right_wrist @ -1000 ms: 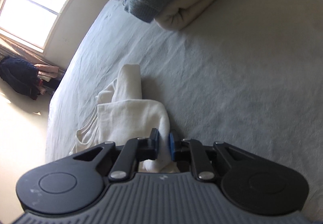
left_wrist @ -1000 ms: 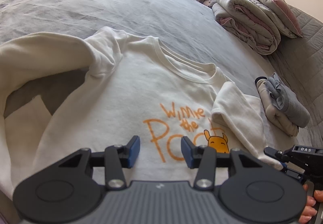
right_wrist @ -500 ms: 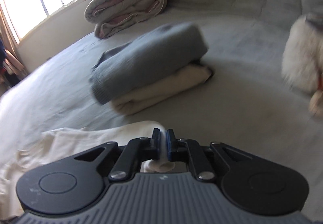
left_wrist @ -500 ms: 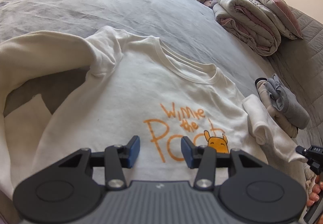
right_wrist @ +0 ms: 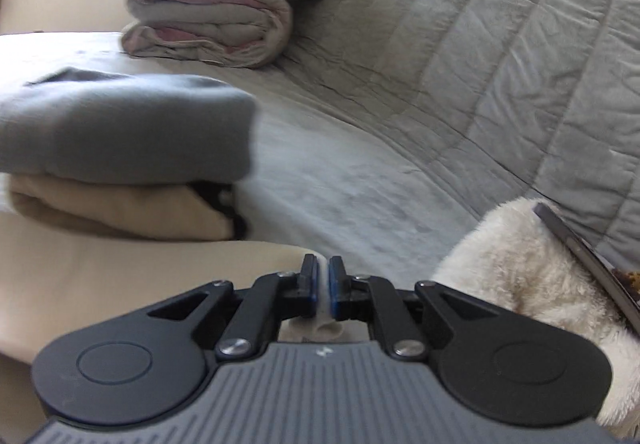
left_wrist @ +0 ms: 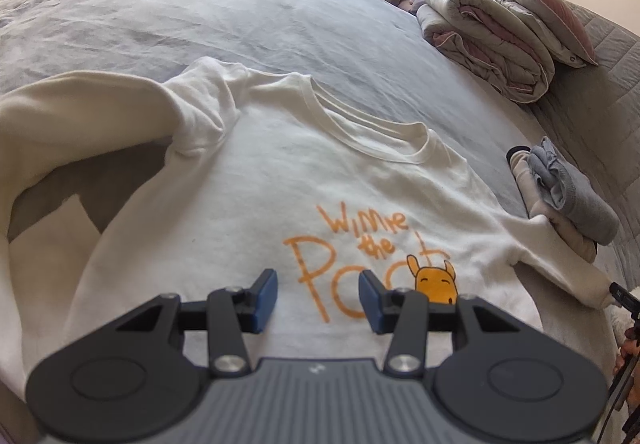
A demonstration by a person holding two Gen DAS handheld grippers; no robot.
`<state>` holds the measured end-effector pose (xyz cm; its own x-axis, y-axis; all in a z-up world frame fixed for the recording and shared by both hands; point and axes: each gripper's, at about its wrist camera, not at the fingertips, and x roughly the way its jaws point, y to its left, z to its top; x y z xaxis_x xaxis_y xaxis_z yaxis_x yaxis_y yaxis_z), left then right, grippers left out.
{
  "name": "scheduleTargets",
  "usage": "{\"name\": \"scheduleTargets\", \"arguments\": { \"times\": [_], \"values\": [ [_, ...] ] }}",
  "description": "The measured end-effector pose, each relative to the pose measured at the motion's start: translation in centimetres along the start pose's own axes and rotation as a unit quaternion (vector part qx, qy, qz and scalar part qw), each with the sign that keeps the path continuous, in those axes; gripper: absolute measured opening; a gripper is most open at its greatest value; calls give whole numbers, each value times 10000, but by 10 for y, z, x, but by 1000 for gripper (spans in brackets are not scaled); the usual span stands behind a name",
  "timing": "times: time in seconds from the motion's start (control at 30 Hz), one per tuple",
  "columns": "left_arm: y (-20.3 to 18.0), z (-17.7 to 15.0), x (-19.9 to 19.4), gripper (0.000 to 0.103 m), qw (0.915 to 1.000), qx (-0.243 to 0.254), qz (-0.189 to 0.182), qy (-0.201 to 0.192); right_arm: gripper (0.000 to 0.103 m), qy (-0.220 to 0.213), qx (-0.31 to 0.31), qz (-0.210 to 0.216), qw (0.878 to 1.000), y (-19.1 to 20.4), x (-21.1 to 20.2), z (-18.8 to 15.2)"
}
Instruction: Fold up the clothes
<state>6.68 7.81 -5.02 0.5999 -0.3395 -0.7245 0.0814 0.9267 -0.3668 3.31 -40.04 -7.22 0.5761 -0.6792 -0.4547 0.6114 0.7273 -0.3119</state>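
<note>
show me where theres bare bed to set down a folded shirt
Widest bare stretch: grey sheet beyond the shirt collar, left of the rolled duvet. A smaller strip lies between the folded stack and quilt. Crowded beside the stack and plush.

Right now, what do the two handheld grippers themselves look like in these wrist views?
Both match: the left gripper and right gripper have a ribbed grey body, black linkage arms with silver screws, two round black discs, and blue pads on black fingers. A small white mark sits on each body's top edge. No cables or sleeves show.
</note>
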Motion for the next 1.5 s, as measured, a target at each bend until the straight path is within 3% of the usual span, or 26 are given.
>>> {"name": "scheduleTargets", "arguments": {
  "times": [0.3, 0.53, 0.67, 0.73, 0.77, 0.83, 0.87, 1.07, 1.27, 1.43, 1.47, 1.5],
  "values": [
    [2, 0, 1, 46, 10000, 27, -31, 12, 7, 416, -286, -204, 9985, -1, 16, -13],
    [4, 2, 1, 46, 10000, -37, -81, 35, 7, 730, -350, -272, 9963, -8, 9, 3],
    [4, 2, 1, 46, 9999, -42, -84, 42, 7, 1261, -530, -109, 9905, -8, 17, 7],
    [4, 2, 1, 46, 10000, -31, -81, 41, 8, 1286, -698, -27, 9892, -6, 18, 6],
    [4, 2, 1, 46, 10000, -34, -84, 40, 15, 1273, -731, 15, 9892, -6, 17, 7],
    [5, 2, 1, 46, 9999, -55, -90, 43, 36, 1153, -497, 75, 9921, -14, 10, 10],
    [5, 2, 1, 46, 9999, -68, -93, 45, 38, 1113, -383, 111, 9930, -19, 6, 13],
    [4, 1, 1, 46, 9999, -68, -70, 27, 38, 1032, 551, 728, 9905, -45, -15, 22],
    [4, 1, 0, 46, 10000, -68, -64, 14, 38, 1131, 1581, 1394, 9710, -55, -18, 17],
    [5, 1, -1, 46, 9999, -79, -60, 16, 37, 1509, 2157, 1251, 9566, -61, -5, -6],
    [5, 1, -1, 46, 9999, -86, -59, 18, 28, 1580, 2193, 1173, 9556, -63, -3, -11],
    [5, 2, -1, 46, 9999, -97, -59, 22, 27, 1541, 2242, 1172, 9551, -65, -4, -14]
  ]
}}
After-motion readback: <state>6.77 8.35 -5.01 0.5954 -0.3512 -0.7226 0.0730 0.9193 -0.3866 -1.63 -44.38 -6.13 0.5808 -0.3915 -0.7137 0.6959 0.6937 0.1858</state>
